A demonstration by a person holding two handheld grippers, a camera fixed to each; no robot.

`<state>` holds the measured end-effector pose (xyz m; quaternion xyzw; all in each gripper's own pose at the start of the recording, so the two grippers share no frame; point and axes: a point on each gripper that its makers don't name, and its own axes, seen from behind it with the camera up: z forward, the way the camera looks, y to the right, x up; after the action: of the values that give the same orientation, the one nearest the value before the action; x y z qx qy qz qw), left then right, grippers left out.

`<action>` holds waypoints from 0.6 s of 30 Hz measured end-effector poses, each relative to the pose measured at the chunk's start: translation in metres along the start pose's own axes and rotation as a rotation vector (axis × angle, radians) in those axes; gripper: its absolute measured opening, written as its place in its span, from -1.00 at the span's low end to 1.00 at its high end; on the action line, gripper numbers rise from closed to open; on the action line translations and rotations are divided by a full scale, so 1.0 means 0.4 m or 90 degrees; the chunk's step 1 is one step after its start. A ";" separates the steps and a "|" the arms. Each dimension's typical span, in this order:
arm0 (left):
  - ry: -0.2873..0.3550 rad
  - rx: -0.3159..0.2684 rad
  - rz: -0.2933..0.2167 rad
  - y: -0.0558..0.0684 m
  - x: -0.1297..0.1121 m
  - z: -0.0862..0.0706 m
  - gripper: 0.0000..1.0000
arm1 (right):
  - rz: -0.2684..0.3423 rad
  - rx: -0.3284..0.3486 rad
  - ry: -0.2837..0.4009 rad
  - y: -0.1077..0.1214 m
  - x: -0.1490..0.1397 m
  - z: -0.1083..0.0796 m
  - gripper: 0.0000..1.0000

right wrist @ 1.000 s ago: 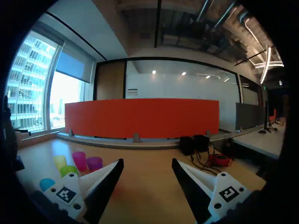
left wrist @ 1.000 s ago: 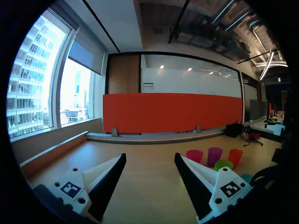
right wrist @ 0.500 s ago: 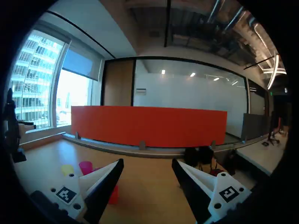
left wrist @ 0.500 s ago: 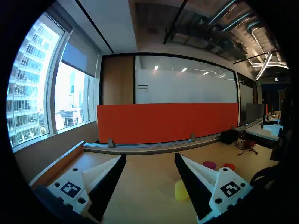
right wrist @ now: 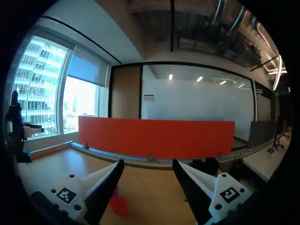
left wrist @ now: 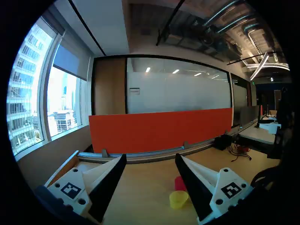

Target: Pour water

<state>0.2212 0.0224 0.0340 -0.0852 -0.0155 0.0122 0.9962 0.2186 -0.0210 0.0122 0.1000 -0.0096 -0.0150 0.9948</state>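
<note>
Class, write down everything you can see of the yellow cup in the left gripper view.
The small yellow plastic-looking cup stands upright, mouth open, on the light wooden tabletop. A red cup sits just behind it; whether they touch is unclear. In the image it shows just beside one dark finger of the open left tongs.

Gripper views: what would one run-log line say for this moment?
left gripper: open, empty | right gripper: open, empty | yellow cup: upright on desk | red cup: on desk

Wall notice (left wrist: 134, 91) — text seemingly illegible
</note>
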 end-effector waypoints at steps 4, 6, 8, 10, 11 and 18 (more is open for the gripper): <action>-0.002 -0.013 0.005 0.007 0.010 0.006 0.92 | 0.000 0.009 -0.001 0.001 0.000 0.004 0.99; -0.005 -0.025 0.006 0.017 0.011 0.009 0.93 | 0.000 0.019 -0.002 -0.004 -0.002 0.005 0.99; -0.010 -0.041 0.003 0.031 0.010 0.013 0.92 | 0.001 0.036 -0.004 -0.016 -0.001 0.003 0.99; -0.012 -0.057 -0.003 0.045 0.009 0.016 0.92 | 0.003 0.056 -0.004 -0.030 0.002 0.000 1.00; -0.013 -0.067 -0.006 0.053 0.009 0.018 0.92 | 0.005 0.069 -0.004 -0.040 0.005 -0.002 0.99; -0.012 -0.128 -0.019 0.106 0.009 0.017 0.92 | -0.004 0.146 -0.003 -0.101 0.016 -0.012 0.99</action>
<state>0.2238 0.0654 0.0337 -0.1845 -0.0275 -0.0031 0.9824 0.2239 -0.0597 -0.0003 0.2135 -0.0130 -0.0170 0.9767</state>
